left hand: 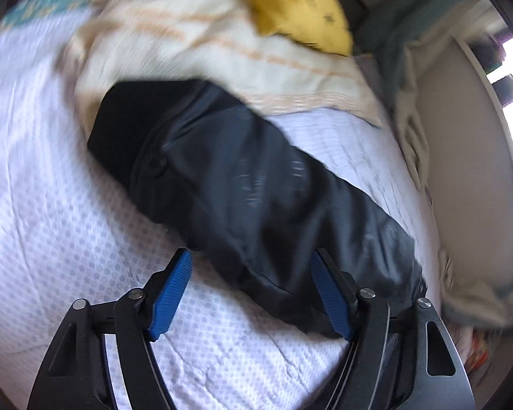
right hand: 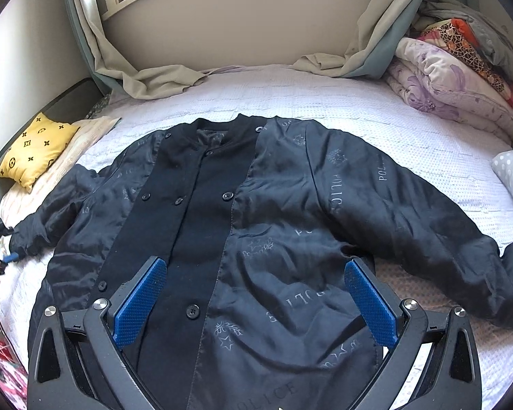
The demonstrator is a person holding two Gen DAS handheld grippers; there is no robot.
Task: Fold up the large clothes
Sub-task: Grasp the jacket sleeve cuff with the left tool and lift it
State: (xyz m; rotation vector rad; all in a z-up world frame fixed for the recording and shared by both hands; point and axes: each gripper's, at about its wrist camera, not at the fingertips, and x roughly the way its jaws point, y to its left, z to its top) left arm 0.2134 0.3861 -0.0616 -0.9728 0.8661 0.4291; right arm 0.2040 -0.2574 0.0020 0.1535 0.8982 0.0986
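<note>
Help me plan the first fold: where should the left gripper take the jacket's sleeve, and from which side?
Grip the sleeve at its cuff end, from the outer side beyond the cuff. It lies flat and stretched out from the jacket on the bed, cuff free. The left gripper already straddles that end, jaws apart.

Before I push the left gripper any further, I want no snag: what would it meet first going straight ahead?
The dark jacket's sleeve, most likely: it lies between the open left gripper fingers. The bedsheet is directly beneath, though blur leaves depth unclear.
</note>
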